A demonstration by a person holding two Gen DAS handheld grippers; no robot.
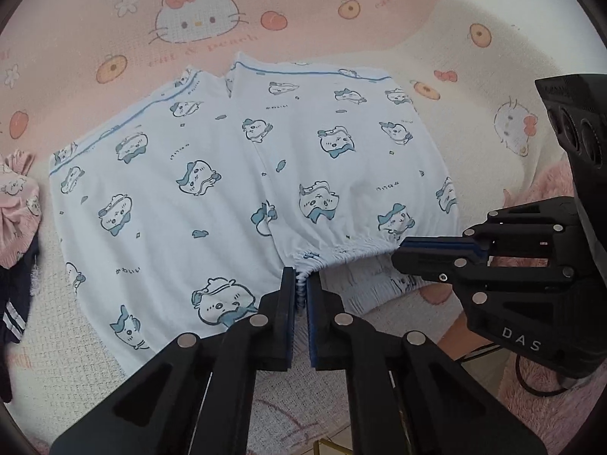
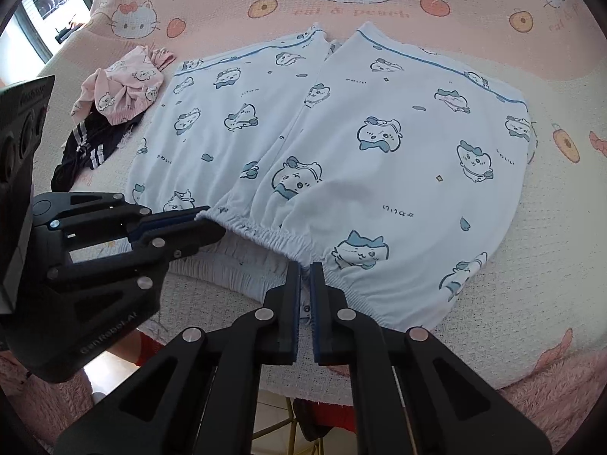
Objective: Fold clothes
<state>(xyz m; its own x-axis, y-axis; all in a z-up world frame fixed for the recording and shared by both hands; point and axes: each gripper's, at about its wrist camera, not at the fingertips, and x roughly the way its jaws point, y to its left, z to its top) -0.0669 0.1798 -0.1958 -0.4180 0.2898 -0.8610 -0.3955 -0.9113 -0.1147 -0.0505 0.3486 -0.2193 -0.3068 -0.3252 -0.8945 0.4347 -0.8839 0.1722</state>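
Left wrist view: left gripper (image 1: 301, 288) jaws pinching the shorts (image 1: 235, 174) waistband at 6 o'clock — right gripper (image 2: 305, 284) likewise; lifted off the bed (image 2: 550, 227), probably for folding over.

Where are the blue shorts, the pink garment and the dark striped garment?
blue shorts (image 2: 341, 144): right wrist view, middle panel.
pink garment (image 2: 125, 83): right wrist view, crumpled centre.
dark striped garment (image 2: 87, 151): right wrist view, near stripes.

Left gripper (image 1: 301, 284) and right gripper (image 2: 305, 276), fingers pinched nearly together, side by side.
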